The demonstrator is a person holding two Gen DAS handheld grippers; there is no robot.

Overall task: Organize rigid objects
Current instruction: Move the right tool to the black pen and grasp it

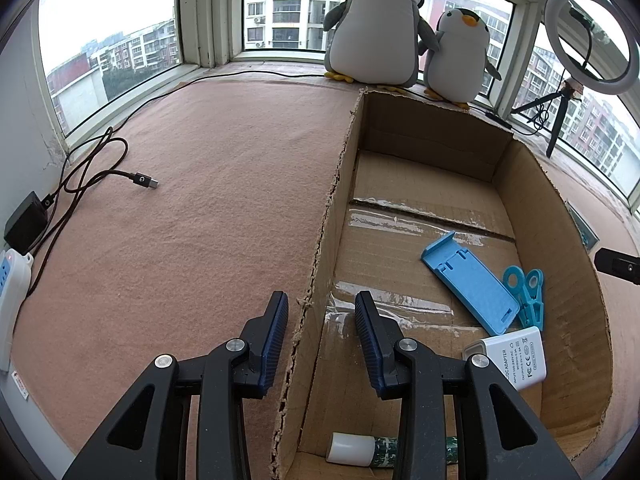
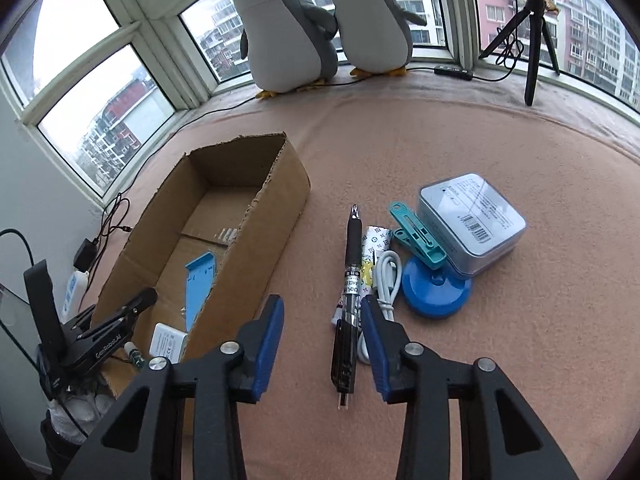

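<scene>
A cardboard box (image 1: 560,216) (image 2: 280,196) lies open on the pink cloth. In it are a blue phone stand (image 1: 472,284) (image 2: 200,280), a teal clip (image 1: 528,296), a white adapter (image 1: 516,356) (image 2: 166,344) and a white-capped tube (image 1: 360,448). My left gripper (image 1: 322,308) is open and empty, straddling the box's left wall. My right gripper (image 2: 322,312) is open and empty over the cloth, the black pen (image 2: 348,288) lying between its fingers. Beside the pen lie a patterned packet (image 2: 370,248), a white cable (image 2: 388,276), a teal clip (image 2: 416,232), a blue disc (image 2: 436,292) and a silver tin (image 2: 472,220).
Two plush penguins (image 1: 400,28) (image 2: 320,28) sit on the sill behind the box. A ring light on a tripod (image 1: 588,40) (image 2: 532,32) stands at the back right. A dark charger cable (image 1: 100,172) and a white power strip (image 1: 12,296) lie at the left.
</scene>
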